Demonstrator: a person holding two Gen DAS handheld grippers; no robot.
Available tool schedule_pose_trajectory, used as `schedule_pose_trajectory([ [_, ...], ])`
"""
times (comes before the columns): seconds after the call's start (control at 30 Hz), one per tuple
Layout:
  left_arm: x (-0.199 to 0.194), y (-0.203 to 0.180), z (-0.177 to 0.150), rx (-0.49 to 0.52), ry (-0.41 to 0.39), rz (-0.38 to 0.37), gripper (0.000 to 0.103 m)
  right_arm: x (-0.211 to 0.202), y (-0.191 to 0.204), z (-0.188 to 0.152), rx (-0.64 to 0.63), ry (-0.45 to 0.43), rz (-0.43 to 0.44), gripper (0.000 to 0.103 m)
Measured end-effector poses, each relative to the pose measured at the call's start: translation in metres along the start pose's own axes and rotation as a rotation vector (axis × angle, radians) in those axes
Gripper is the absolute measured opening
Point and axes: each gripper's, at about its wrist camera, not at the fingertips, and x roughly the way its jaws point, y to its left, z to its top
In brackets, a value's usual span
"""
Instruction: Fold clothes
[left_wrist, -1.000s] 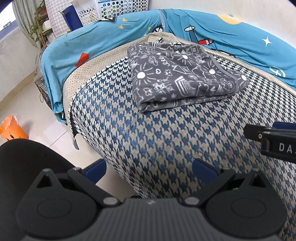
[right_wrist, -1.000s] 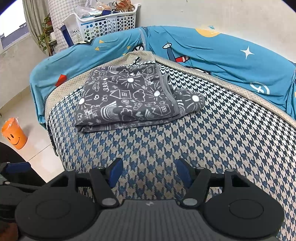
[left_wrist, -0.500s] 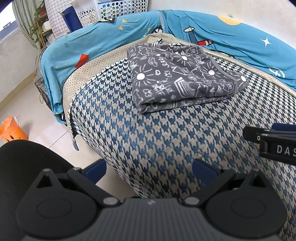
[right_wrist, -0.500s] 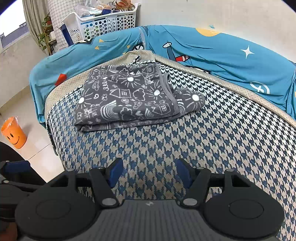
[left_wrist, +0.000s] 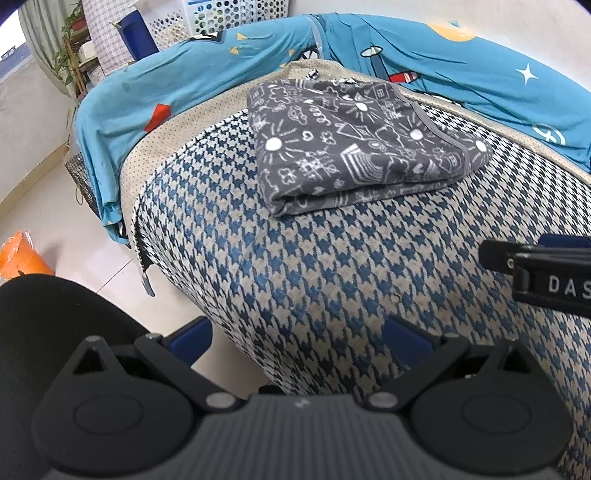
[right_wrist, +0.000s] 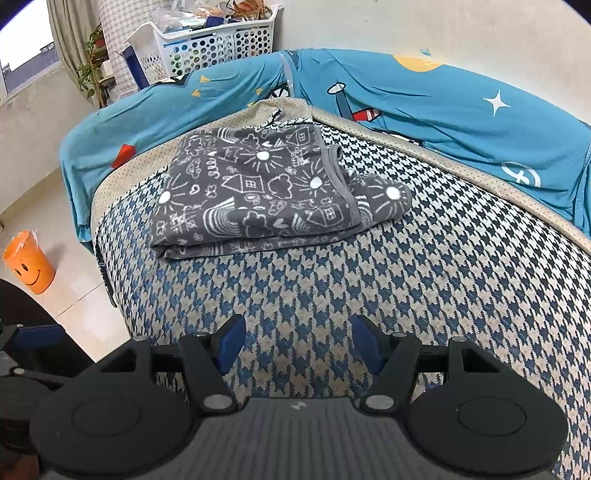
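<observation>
I see the folded grey cloth with white doodles (right_wrist: 266, 195) lying at twelve o'clock on the blue checked knitted cover (right_wrist: 369, 266). My left gripper (left_wrist: 297, 338) and right gripper (right_wrist: 297, 345) both gape wide, holding nothing.

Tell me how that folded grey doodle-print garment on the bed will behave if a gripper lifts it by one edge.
The grey garment looks like soft fleece, so it would probably droop rather than stay flat. Its stacked layers lie loose, with one rounded end sticking out, so a one-edge lift would likely unfold it. Pushed, it may bunch on the knitted houndstooth cover.
</observation>
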Motion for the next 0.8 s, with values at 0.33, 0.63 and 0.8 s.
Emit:
schedule_pose_trajectory([
  [0.33, 0.001, -0.006, -0.008, 0.019, 0.018, -0.013, 0.103, 0.000, 0.001, -0.001, -0.001, 0.006, -0.001, 0.065],
  [0.63, 0.002, -0.011, -0.015, 0.040, 0.033, -0.024, 0.103, -0.001, 0.001, -0.002, 0.005, 0.015, -0.007, 0.065],
  [0.8, 0.001, -0.010, -0.014, 0.038, 0.027, -0.026, 0.103, 0.000, 0.001, -0.002, 0.003, 0.018, -0.010, 0.065],
])
